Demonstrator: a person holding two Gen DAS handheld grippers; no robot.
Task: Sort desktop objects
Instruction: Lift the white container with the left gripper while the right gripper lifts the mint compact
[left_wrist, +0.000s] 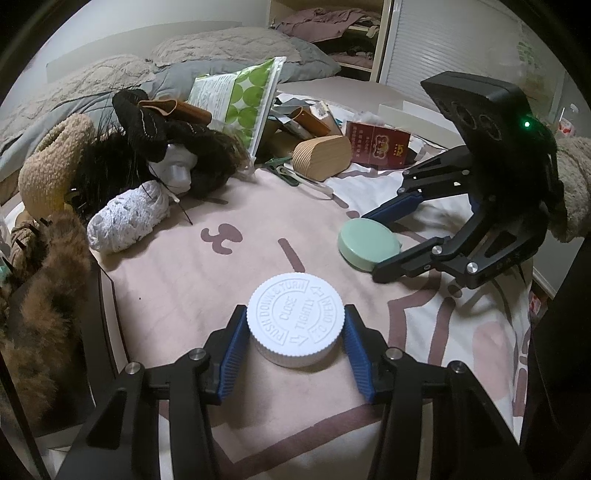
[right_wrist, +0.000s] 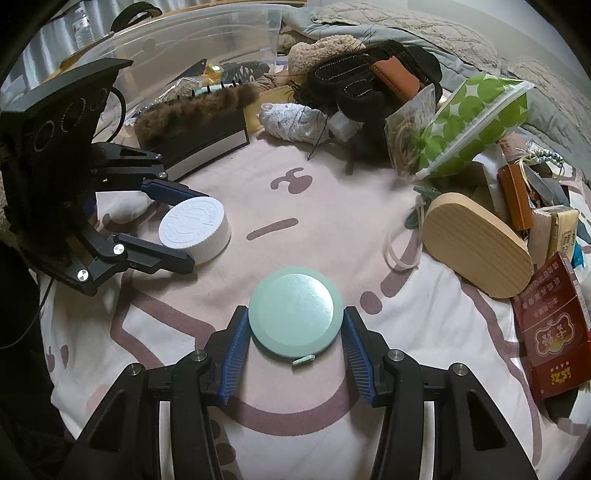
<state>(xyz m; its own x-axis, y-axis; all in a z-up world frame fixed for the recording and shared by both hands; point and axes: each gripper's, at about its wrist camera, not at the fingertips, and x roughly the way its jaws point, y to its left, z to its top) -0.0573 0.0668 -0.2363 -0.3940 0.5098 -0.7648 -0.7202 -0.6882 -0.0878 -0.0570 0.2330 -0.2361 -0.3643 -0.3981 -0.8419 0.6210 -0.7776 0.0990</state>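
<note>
Two grips are set: your left gripper (left_wrist: 295, 332) is clamped on the white cap (left_wrist: 295, 319), your right gripper (right_wrist: 294, 334) on the green tin (right_wrist: 294, 312), both low on the cloth (right_wrist: 332, 236). Next, lift and carry toward the clear bin (right_wrist: 221, 33) at eleven o'clock.

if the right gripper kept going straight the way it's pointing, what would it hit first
The right gripper is already shut on the round green case, so that case lies directly ahead. Past it the line angles down into the pink printed cloth, probably before the clutter beyond, though depth is hard to judge.
</note>
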